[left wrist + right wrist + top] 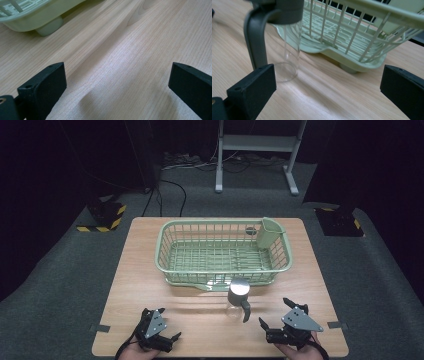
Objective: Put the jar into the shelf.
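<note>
Left tool (pixel 167 338), jaws spread and empty, rests low on the surface (pixel 140 270), with the green rack (pixel 175 265) ahead of it. Right tool (pixel 276 316), jaws likewise spread and holding nothing, faces the glass jug (pixel 238 300), which stands upright just ahead and to its left, close before the rack's front wall. We judge the step in hand to be a reach for the jug. To do it well, we would bring the right tool in level, centre the jaws on the dark handle (pixel 255 37) or clear body, and close gently without tipping it.
</note>
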